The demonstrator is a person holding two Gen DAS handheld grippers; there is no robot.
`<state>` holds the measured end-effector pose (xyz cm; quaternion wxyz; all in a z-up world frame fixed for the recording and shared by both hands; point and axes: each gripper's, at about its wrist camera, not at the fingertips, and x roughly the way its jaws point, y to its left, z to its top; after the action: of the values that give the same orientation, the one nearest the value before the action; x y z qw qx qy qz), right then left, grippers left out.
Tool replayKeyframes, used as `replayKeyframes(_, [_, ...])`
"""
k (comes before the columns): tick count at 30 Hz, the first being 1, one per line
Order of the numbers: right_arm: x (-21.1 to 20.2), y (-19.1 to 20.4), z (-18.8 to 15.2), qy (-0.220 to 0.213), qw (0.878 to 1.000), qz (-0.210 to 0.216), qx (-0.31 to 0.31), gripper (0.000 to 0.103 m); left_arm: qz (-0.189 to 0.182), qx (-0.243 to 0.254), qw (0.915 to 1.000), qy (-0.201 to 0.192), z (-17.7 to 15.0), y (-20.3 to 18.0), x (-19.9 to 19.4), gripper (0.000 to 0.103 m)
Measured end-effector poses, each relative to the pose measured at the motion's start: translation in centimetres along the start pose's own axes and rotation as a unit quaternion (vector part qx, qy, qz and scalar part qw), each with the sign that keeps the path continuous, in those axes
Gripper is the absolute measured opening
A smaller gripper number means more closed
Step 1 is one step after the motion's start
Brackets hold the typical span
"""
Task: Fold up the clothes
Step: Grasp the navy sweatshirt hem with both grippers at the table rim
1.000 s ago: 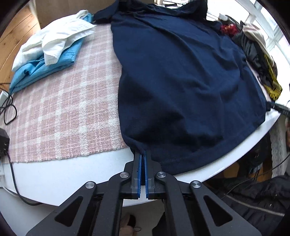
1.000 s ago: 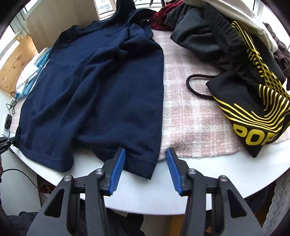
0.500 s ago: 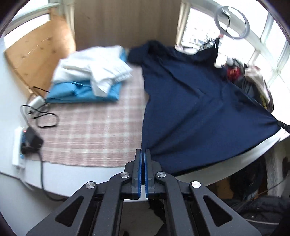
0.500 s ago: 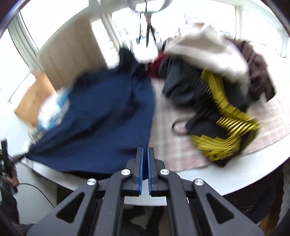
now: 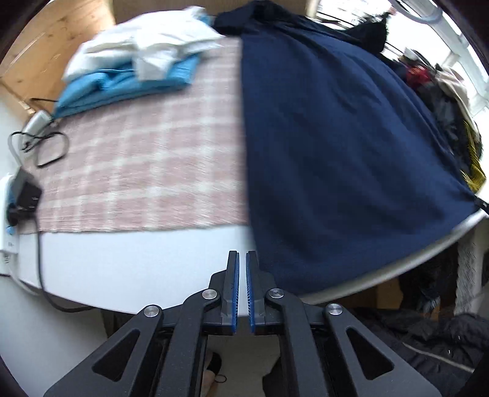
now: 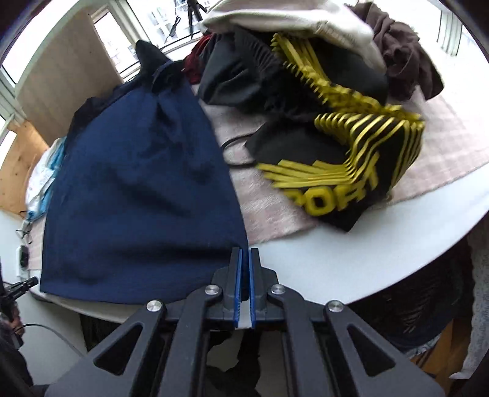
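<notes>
Right gripper (image 6: 243, 255) pinches navy T-shirt (image 6: 137, 183) hem corner; left gripper (image 5: 241, 259) near-closed, hem only beside it: unheld corner may sag off table's (image 5: 137, 262) near edge.

A white round table (image 5: 128, 268) carries a pink plaid cloth (image 5: 143, 171). Behind it stands a light wooden panel (image 5: 52, 39), with a beige board (image 6: 64, 70) beside bright windows (image 6: 159, 21) letting in daylight. A white power strip (image 5: 7, 220) and black cables (image 5: 45, 146) sit at the table's left edge.
</notes>
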<state>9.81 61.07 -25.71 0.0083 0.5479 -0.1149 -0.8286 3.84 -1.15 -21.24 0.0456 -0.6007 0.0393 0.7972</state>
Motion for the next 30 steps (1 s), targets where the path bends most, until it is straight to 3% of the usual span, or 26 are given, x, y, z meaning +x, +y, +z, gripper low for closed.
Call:
replayKeyframes(4, [-0.3,-0.4,0.7,0.000,1.000,-0.030,-0.004,0.004,-0.015,0.008,0.9998,-0.014,-1.0,0.5,-1.3,0.005])
replayKeyframes(11, [1.7,0.3,0.9,0.025,0.997,-0.071,-0.024,0.004,-0.056,0.016,0.9982,0.015,-3.0,-0.7,1.8,0.007])
replayKeyframes(16, [1.9,1.3,0.9,0.031,0.996,-0.074,-0.041,0.004,-0.098,-0.008,0.9950,0.015,-3.0,-1.3,2.5,0.018])
replayKeyframes(27, [1.6,0.4,0.2,0.037,0.996,-0.075,-0.041,0.004,-0.098,-0.036,0.9945,0.008,-2.2,0.9,0.5,0.026])
replayKeyframes(30, [1.7,0.3,0.2,0.038,0.996,-0.074,-0.042,0.004,-0.093,-0.032,0.9950,0.018,-1.7,0.0,1.0,0.028])
